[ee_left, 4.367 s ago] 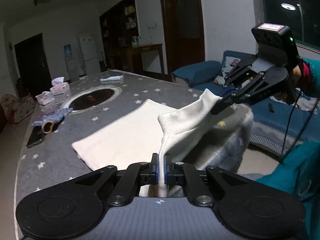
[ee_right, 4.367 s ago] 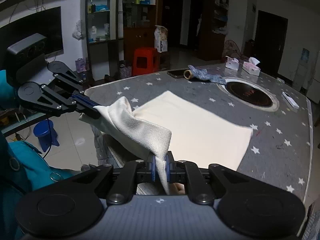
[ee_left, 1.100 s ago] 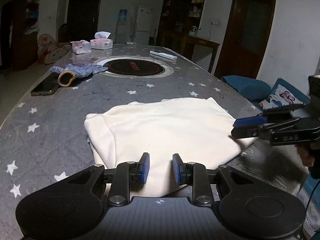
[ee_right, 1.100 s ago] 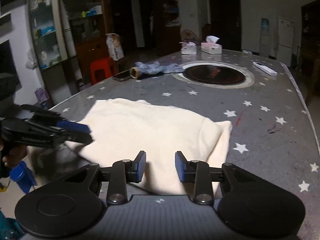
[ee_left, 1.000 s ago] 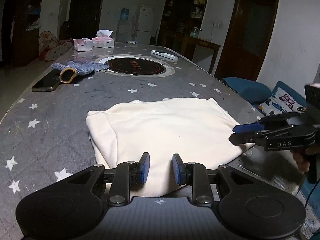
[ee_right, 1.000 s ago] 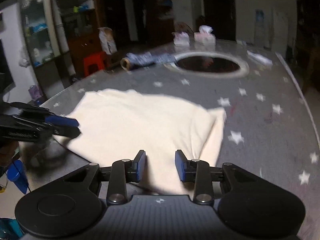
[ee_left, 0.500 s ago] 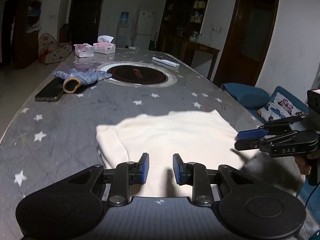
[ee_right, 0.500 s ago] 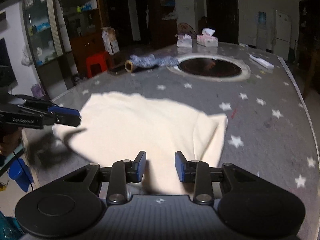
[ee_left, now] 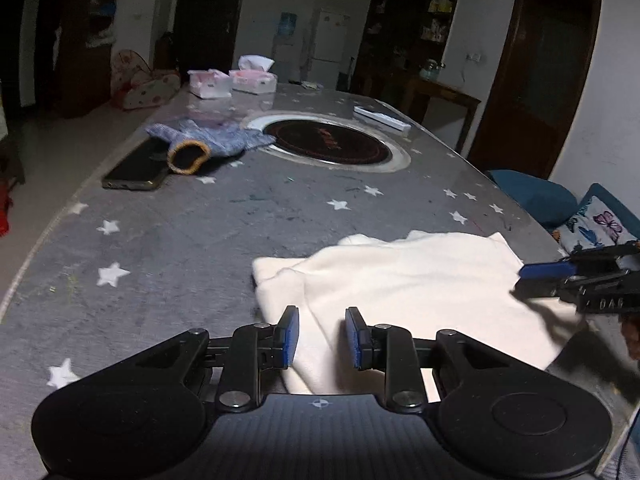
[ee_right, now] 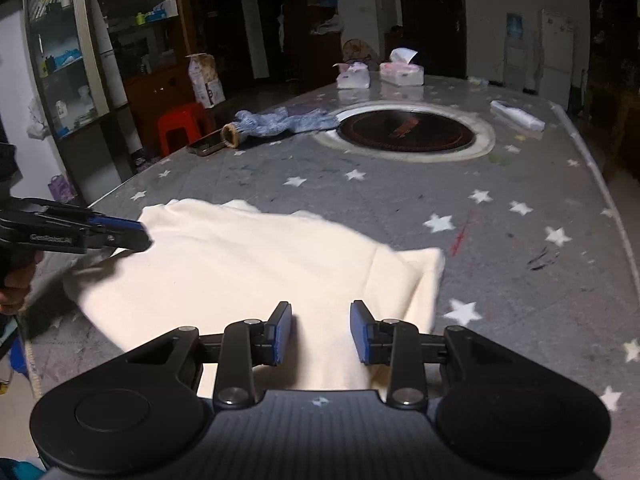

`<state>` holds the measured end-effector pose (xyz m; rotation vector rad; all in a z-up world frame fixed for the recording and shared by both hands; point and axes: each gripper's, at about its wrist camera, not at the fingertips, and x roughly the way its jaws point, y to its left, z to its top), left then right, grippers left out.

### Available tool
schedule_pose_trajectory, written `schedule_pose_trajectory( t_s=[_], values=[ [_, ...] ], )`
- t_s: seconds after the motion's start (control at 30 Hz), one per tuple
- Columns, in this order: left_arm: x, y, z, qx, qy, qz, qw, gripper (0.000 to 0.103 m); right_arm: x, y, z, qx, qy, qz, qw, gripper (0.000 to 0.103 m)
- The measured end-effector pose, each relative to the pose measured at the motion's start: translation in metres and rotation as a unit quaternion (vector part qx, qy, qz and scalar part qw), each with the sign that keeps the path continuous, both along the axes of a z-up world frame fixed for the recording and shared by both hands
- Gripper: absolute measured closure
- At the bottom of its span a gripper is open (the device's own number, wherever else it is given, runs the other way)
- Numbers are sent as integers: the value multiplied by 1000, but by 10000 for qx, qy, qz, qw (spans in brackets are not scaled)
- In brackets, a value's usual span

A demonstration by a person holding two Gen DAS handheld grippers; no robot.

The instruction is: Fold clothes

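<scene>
A cream garment (ee_left: pixel 408 280) lies folded flat on the grey star-patterned table (ee_left: pixel 200 220), near its front edge. It also shows in the right wrist view (ee_right: pixel 248 272). My left gripper (ee_left: pixel 319 336) is open and empty above the garment's near left part. My right gripper (ee_right: pixel 320 332) is open and empty above the garment's near right part. The right gripper shows from the side in the left wrist view (ee_left: pixel 560 280), at the garment's right edge. The left gripper shows in the right wrist view (ee_right: pixel 120 232), at the garment's left edge.
A round black hotplate (ee_left: pixel 328 146) is set in the table's middle. A blue knit glove (ee_left: pixel 204 144) and a phone (ee_left: pixel 136 166) lie at the left. Tissue boxes (ee_left: pixel 232 82) and a white remote (ee_left: pixel 382 118) stand farther back. A blue sofa (ee_left: pixel 560 204) is at the right.
Both grippers held the raised garment end 4.4 s ago, then let go. In the last second both have drawn back and up, open, and the garment lies still.
</scene>
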<state>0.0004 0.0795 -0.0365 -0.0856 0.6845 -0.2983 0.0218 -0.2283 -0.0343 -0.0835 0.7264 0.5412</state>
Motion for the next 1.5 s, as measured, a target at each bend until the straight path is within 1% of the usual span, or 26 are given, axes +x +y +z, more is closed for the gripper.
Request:
schedule_pose_trajectory(
  t_s=[0.1, 0.2, 0.33, 0.47, 0.5, 0.6, 0.7, 0.8, 0.83, 0.87, 0.9, 1.03, 1.07, 1.1, 1.27, 1.4, 1.5],
  values=[
    [-2, -1, -1, 53, -37, 99, 9999, 75, 7, -7, 4, 190, 29, -188, 9996, 71],
    [-3, -3, -2, 174, -80, 172, 9997, 75, 15, -5, -2, 109, 59, -212, 9997, 71],
    [-1, 0, -2, 117, -42, 200, 9997, 75, 18, -6, -5, 96, 118, -247, 9996, 69],
    [-5, 11, -2, 105, -3, 355, 9993, 74, 7, 2, 6, -45, -6, -70, 10000, 67],
    [-6, 14, -2, 115, 16, 396, 9991, 74, 2, 6, 10, -55, -49, 47, 10000, 67],
    [-10, 23, -6, 20, 100, 439, 9990, 73, -15, 30, 24, -185, -234, 622, 9976, 66],
    [-13, 31, -4, 5, 111, 614, 9980, 74, -31, 59, 31, -311, -314, 1242, 9913, 65],
    [-18, 41, -3, -85, 174, 768, 9969, 74, -47, 91, 34, -463, -429, 1899, 9798, 64],
    [-20, 44, -2, -129, 170, 795, 9966, 74, -52, 102, 35, -521, -479, 2105, 9750, 62],
    [-22, 47, 0, -174, 165, 821, 9963, 72, -57, 112, 35, -587, -531, 2260, 9709, 59],
    [-25, 50, 1, -218, 161, 847, 9960, 68, -61, 123, 34, -667, -580, 2415, 9664, 59],
    [-33, 59, 7, -518, 137, 911, 9944, 63, -75, 161, 26, -1051, -785, 2907, 9478, 59],
    [-34, 60, 8, -613, 149, 926, 9937, 60, -78, 168, 23, -1156, -844, 2995, 9433, 59],
    [-35, 62, 9, -708, 160, 941, 9929, 57, -78, 171, 21, -1193, -842, 3015, 9422, 59],
    [-35, 63, 10, -1107, 234, 916, 9894, 54, -78, 185, 9, -1381, -829, 3117, 9364, 59],
    [-34, 63, 10, -1247, 276, 938, 9874, 52, -78, 195, -1, -1531, -819, 3197, 9315, 59],
    [-34, 64, 9, -1345, 328, 958, 9857, 51, -76, 198, -3, -1494, -713, 3179, 9336, 59]
  ],
)
